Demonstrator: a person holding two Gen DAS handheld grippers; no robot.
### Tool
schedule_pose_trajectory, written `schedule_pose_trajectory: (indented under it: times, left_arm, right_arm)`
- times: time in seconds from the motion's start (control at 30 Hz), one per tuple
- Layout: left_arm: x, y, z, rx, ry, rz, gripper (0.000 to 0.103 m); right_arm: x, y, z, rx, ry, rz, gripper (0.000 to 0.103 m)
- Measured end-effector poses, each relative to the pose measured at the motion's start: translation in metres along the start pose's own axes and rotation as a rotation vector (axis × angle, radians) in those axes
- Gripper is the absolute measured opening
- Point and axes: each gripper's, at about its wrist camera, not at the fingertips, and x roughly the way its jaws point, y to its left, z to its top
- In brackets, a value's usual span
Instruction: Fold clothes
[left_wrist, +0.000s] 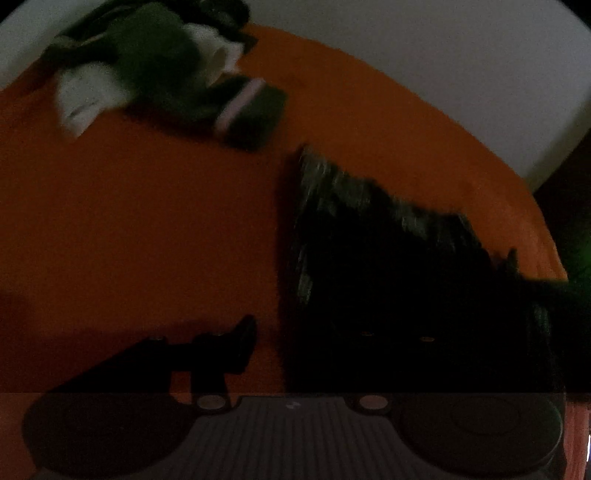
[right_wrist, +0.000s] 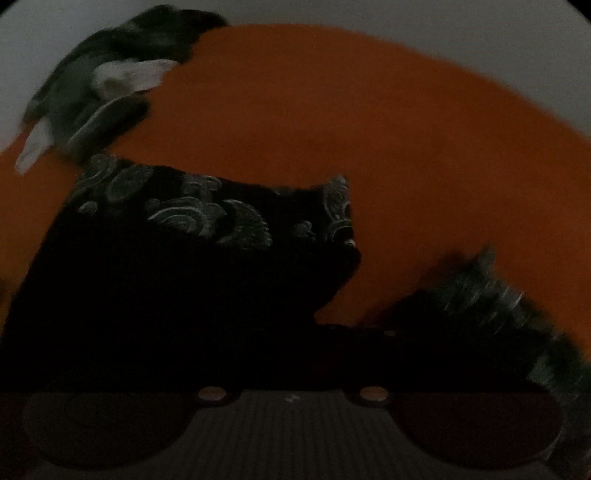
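**Dark patterned garment on an orange surface, both grippers low over it**

The left gripper (left_wrist: 295, 339) shows one finger (left_wrist: 242, 341) clearly, a dark prong over the bare orange cloth; its partner is lost against the black fabric to the right, so the fingers stand somewhat apart, but whether anything sits between them cannot be told in this dim, blurred view. The right gripper (right_wrist: 295, 332) is swallowed by darkness at the bottom of its own view; its fingers are together, and whether they pinch fabric cannot be made out.

The black patterned garment (right_wrist: 177, 266) lies directly ahead of both grippers. In the right wrist view it spreads across the left and centre, with pale fan-like motifs along its far edge, and a blurred portion of the same fabric rises at the lower right. In the left wrist view it fills the right half.

It rests on an orange sheet (left_wrist: 129, 206). Farther off, at the sheet's far left edge, lies a heap of dark green and white clothes (left_wrist: 147, 74). Beyond the sheet is a pale wall (left_wrist: 461, 74).
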Motion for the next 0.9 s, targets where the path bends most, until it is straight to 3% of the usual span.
schedule_pose_trajectory:
  times: [0.03, 0.1, 0.13, 0.17, 0.23, 0.27, 0.37, 0.43, 0.47, 0.6, 0.73, 0.9]
  left_arm:
    - [-0.007, 0.003, -0.013, -0.01, 0.006, 0.001, 0.037]
    - [-0.021, 0.009, -0.034, -0.052, -0.003, -0.011, 0.042]
    - [-0.027, 0.01, -0.043, -0.064, -0.001, -0.011, 0.045]
    - [-0.031, 0.008, -0.052, -0.061, 0.014, -0.001, 0.049]
    - [-0.039, 0.003, -0.068, -0.04, 0.039, 0.018, 0.049]
    - [-0.047, -0.001, -0.076, -0.015, 0.039, 0.023, 0.049]
    - [-0.072, -0.007, -0.101, 0.003, 0.044, -0.002, 0.049]
    - [-0.088, -0.008, -0.117, 0.015, 0.054, -0.03, 0.049]
    - [-0.095, -0.011, -0.126, 0.035, 0.054, -0.039, 0.049]
    - [-0.109, -0.032, -0.147, 0.161, 0.056, -0.066, 0.049]
    - [-0.127, -0.065, -0.171, 0.368, 0.027, -0.073, 0.049]
    - [-0.14, -0.085, -0.219, 0.477, -0.033, -0.06, 0.054]
  right_arm:
    - [-0.003, -0.012, 0.002, 0.106, -0.031, 0.083, 0.006]
    - [-0.016, -0.032, 0.003, 0.21, -0.196, 0.219, 0.006]
    - [-0.018, -0.033, 0.003, 0.173, -0.25, 0.205, 0.008]
    - [-0.009, -0.031, 0.003, 0.117, -0.199, 0.139, 0.017]
    - [0.018, -0.029, 0.002, 0.078, 0.018, 0.023, 0.028]
    - [0.018, -0.031, -0.001, 0.089, 0.024, 0.02, 0.028]
    - [-0.031, -0.04, -0.02, 0.134, -0.156, 0.05, 0.038]
    - [-0.075, -0.043, -0.043, 0.116, -0.272, 0.07, 0.055]
    - [-0.102, -0.046, -0.063, 0.092, -0.32, 0.081, 0.064]
    - [-0.177, -0.05, -0.158, 0.051, -0.335, 0.111, 0.07]
    - [-0.216, -0.035, -0.263, 0.059, -0.286, -0.028, 0.07]
    - [-0.253, -0.019, -0.357, 0.211, -0.324, -0.156, 0.07]
